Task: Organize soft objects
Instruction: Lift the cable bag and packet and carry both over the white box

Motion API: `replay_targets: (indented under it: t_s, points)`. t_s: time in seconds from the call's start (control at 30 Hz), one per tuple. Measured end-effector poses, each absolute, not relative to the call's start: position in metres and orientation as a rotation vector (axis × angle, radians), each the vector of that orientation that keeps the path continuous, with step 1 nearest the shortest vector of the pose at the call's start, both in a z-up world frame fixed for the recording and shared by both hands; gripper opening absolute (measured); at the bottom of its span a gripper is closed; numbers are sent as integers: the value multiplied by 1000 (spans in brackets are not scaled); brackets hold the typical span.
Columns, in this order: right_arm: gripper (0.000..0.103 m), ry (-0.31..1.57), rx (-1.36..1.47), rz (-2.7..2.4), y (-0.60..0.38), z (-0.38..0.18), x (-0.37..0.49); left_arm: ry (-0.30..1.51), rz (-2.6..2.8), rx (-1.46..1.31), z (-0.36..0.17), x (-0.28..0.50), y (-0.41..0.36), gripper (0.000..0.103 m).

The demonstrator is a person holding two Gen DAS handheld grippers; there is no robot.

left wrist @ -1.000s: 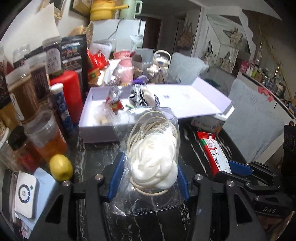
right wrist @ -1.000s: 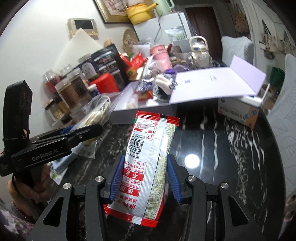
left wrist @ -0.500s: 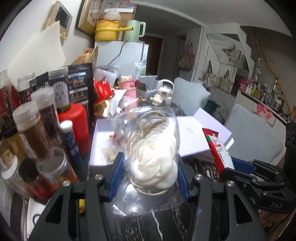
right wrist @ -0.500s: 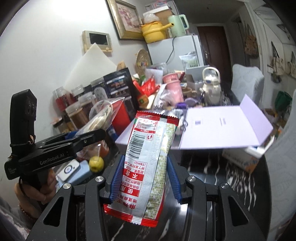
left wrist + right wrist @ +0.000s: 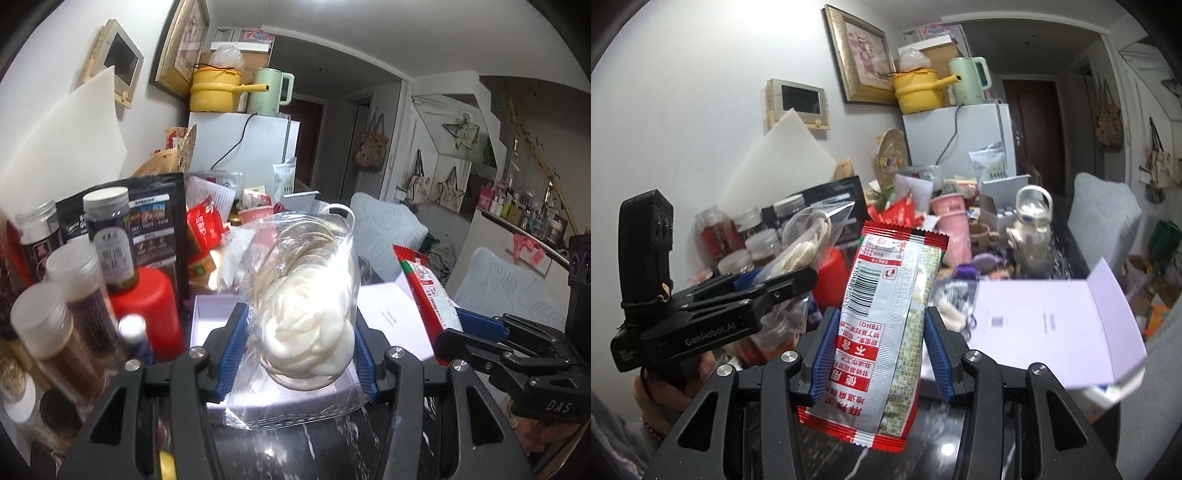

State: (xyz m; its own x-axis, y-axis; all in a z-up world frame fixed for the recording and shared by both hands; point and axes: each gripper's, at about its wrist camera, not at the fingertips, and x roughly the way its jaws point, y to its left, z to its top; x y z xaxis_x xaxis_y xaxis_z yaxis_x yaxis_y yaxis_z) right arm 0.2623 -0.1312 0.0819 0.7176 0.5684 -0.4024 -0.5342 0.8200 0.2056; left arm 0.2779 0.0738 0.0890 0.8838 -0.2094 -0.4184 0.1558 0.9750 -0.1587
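Left hand-held gripper (image 5: pixel 299 350) clamps clear bag (image 5: pixel 299 317), right hand-held gripper (image 5: pixel 881 354) clamps red packet (image 5: pixel 886 325); both aloft before open box (image 5: pixel 210 314). Carry step; next, lower into box, release.

The white box (image 5: pixel 207 317) lies open on the dark marble table (image 5: pixel 945 458), and the air above it is clear; its lavender lid (image 5: pixel 1045 325) folds out flat to the right and covers that side of the tabletop. On the left, tall spice jars (image 5: pixel 55 317), a red canister (image 5: pixel 147 306) and a black pouch (image 5: pixel 155 225) stand tight against the box wall and close that flank. Behind the box, a pink cup (image 5: pixel 951 229), a white teapot (image 5: pixel 1032 225) and loose packets crowd the far edge up to the white fridge (image 5: pixel 964 136). The near strip of table in front of the box is bare. The two grippers ride side by side, near each other.
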Motion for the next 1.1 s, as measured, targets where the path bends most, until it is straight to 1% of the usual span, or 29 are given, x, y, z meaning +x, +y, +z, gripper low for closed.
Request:
replay_targets:
  t_s: [0.23,0.43,0.77,1.1]
  points:
    - [45,447,82,610,-120,87,303,410,-167,-125,95,317,84,52]
    - [45,427,92,609,-114,89,340,416,-132,-107,89,353,86,52]
    - [45,445,91,650,-97,74,398,513,-28,-54,61,406,98,52]
    - [45,580,91,683,-82,32,448,658,-16,-52,15,440,103,52]
